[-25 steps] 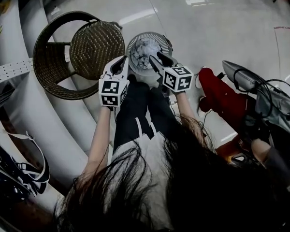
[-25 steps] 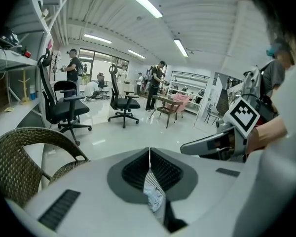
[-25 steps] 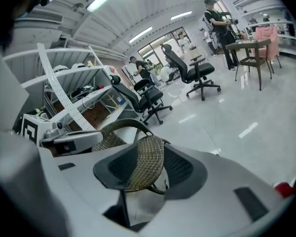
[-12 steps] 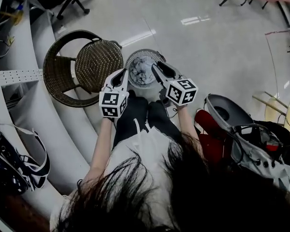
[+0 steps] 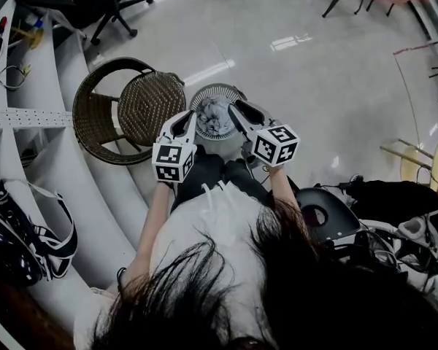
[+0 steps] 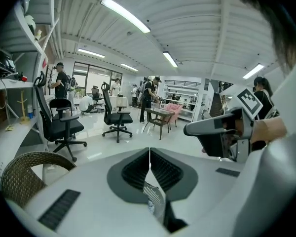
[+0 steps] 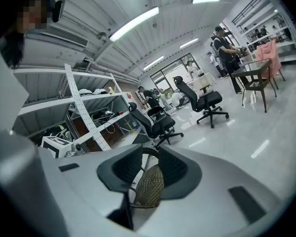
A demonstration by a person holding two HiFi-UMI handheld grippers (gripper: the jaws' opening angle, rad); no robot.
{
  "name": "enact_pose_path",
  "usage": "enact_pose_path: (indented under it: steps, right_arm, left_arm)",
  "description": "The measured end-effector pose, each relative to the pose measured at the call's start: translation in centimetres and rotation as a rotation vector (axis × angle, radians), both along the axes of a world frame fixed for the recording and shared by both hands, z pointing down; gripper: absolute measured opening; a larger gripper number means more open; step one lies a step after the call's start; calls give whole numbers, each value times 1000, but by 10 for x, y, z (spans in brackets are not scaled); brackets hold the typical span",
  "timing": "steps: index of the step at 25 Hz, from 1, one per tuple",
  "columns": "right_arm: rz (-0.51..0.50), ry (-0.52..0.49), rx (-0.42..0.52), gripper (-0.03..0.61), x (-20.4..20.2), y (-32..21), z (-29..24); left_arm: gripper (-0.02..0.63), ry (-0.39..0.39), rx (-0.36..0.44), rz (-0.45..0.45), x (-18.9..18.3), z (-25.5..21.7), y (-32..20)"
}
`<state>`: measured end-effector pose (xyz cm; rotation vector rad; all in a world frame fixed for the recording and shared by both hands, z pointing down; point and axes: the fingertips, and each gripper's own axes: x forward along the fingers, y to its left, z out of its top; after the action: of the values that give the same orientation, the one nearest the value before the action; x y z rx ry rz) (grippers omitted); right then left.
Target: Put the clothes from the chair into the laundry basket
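Higher now: left gripper (image 5: 190, 116) jaws together; right gripper (image 5: 233, 108) just narrowed, empty

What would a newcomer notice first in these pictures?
Probably the two hand-held grippers with black-and-white marker cubes, side by side in front of the person: the left gripper has its jaws together, while on the right gripper they stand slightly apart, have just been closing, and hold nothing. Just beyond them a round laundry basket holds pale crumpled clothes, and the wicker chair to its left has a bare seat.
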<state>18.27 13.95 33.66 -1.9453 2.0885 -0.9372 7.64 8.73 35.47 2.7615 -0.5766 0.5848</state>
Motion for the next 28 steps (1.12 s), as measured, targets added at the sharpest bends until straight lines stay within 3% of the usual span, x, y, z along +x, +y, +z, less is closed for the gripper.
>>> enact_pose_path:
  steps: [10, 17, 28]
  right_arm:
    - [-53, 67, 48, 74, -48, 9, -36]
    - [-99, 92, 57, 45, -40, 4, -42]
    - [-144, 133, 45, 35, -41, -6, -39]
  left_arm:
    - [20, 42, 27, 11, -37, -24, 12]
    - [20, 49, 43, -24, -17, -35, 2]
    - [19, 40, 47, -1, 3, -36, 0]
